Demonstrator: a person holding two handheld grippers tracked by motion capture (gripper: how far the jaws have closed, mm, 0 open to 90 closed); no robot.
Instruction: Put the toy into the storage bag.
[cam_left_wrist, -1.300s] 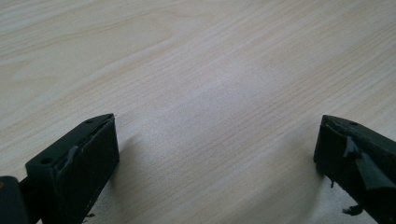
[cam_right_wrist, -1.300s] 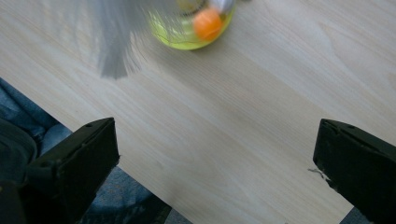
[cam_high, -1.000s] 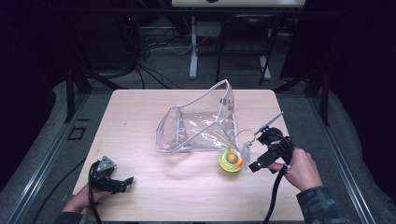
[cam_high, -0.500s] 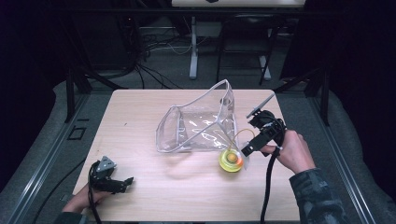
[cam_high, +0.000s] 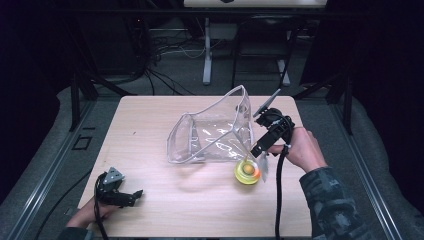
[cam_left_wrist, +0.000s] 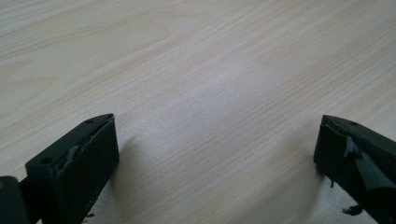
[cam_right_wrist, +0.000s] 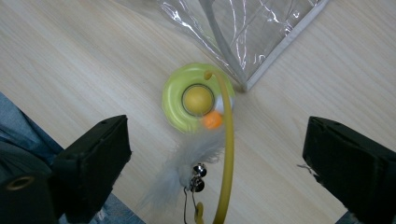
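yellow toy (cam_right_wrist: 198, 103) sits on the counter (cam_high: 150, 120) beside the clear bag (cam_high: 215, 132); right tongs (cam_high: 261, 150) hover above, just narrowing, empty; left tongs (cam_high: 131, 196) rest released.

Glossy clear plastic bag (cam_high: 215, 132), matt pale wood table (cam_high: 150, 125); fluffy feather (cam_right_wrist: 187, 161)

Pale wooden table (cam_high: 150, 130) bearing a clear plastic bag (cam_high: 212, 132) and, just beside it, a yellow-green toy (cam_high: 247, 172).
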